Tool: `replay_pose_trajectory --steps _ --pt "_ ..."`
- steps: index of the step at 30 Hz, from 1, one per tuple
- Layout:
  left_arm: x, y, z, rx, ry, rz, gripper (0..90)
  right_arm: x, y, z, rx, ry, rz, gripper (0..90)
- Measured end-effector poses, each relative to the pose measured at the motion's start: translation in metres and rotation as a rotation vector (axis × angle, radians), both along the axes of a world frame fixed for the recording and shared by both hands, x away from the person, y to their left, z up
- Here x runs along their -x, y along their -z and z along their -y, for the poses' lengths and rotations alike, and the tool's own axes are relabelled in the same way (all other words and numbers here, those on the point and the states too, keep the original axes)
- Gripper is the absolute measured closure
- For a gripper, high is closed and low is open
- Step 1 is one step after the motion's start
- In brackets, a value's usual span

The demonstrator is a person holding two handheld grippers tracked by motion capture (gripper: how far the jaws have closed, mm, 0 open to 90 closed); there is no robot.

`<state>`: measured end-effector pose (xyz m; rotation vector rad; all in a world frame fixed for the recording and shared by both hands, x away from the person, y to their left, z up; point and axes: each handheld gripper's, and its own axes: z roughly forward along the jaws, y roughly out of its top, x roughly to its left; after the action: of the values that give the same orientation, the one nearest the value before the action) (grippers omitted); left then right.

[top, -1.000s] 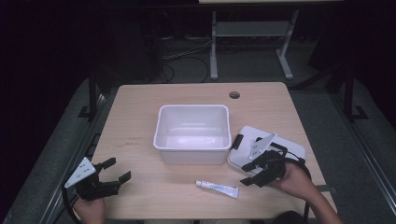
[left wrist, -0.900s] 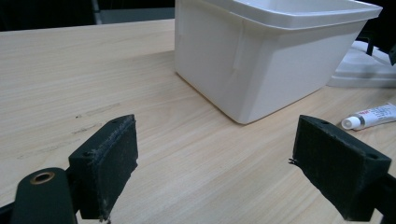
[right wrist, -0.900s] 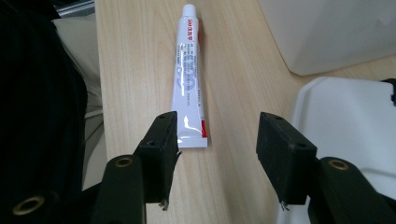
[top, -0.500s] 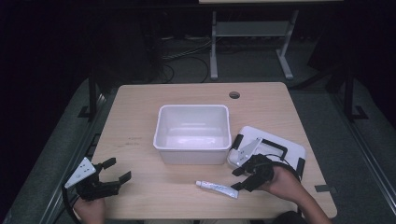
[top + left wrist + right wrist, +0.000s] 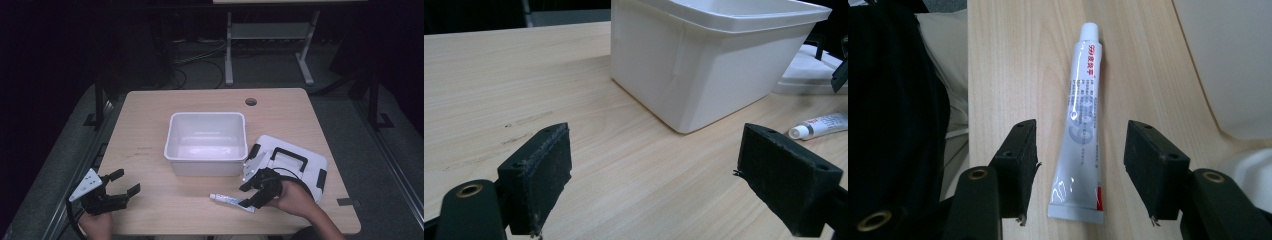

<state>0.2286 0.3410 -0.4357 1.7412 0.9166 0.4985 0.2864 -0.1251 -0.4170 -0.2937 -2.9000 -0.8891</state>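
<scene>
Dark room, wooden bench (image 5: 150, 130). Right gripper (image 5: 1078, 165) angled low near the front edge, jaws apart either side of the white tube (image 5: 1082, 125), not pinching. Tube flat, long axis along that edge, cap toward the left gripper (image 5: 120, 192), also open. White bin (image 5: 207, 142) just behind, lid (image 5: 312, 165) alongside.

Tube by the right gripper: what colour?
White tube with red and grey print, white cap; clearest in the right gripper view.

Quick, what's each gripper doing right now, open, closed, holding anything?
Left gripper: open, holding nothing.
Right gripper: open, jaws either side of the tube, not gripping it.
</scene>
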Motion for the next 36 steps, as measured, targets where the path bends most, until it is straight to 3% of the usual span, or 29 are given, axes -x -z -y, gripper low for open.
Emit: replay_pose_trajectory --steps 19,36 --pt "0.0 0.0 -0.001 0.005 -0.003 -0.001 13.2 -0.002 0.003 -0.026 0.0 -0.034 0.01 46.8" --pt "0.0 0.0 -0.001 0.008 0.0 -0.001 13.1 -0.004 0.028 -0.044 0.073 -0.068 0.036 56.5"
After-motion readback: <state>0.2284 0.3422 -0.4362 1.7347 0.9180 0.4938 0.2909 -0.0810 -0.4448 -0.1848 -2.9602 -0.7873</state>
